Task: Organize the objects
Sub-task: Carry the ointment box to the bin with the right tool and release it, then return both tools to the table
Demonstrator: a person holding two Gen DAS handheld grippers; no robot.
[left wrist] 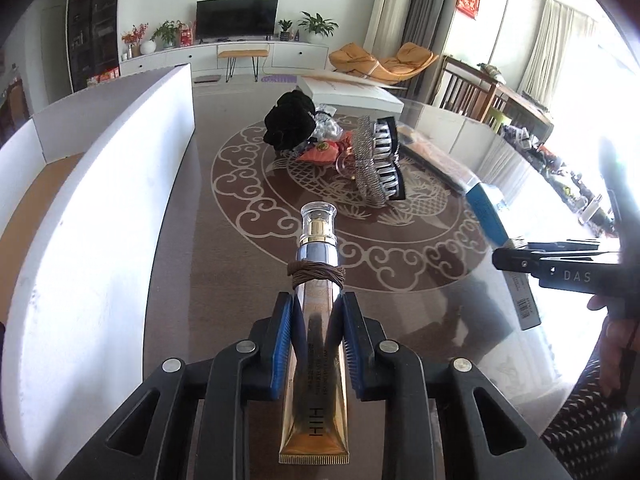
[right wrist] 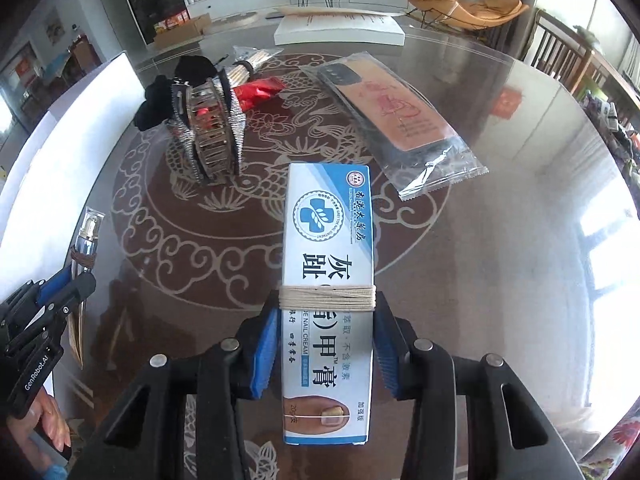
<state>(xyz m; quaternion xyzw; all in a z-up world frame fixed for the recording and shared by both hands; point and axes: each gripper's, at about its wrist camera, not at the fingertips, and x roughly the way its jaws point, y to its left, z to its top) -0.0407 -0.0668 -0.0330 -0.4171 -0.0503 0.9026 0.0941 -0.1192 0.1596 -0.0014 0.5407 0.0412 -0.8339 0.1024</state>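
The left gripper [left wrist: 316, 312] jaws clench a gold tube [left wrist: 316, 344] lengthwise, nearer the white box [left wrist: 120, 208] than the right gripper [right wrist: 326, 328], whose jaws clench a carton [right wrist: 328, 264].

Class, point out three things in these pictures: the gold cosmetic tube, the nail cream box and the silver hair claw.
gold cosmetic tube [left wrist: 318, 344]: left wrist view, on its gold body between the pads.
nail cream box [right wrist: 329, 240]: right wrist view, on its printed top face.
silver hair claw [right wrist: 210, 136]: right wrist view, on its teeth.
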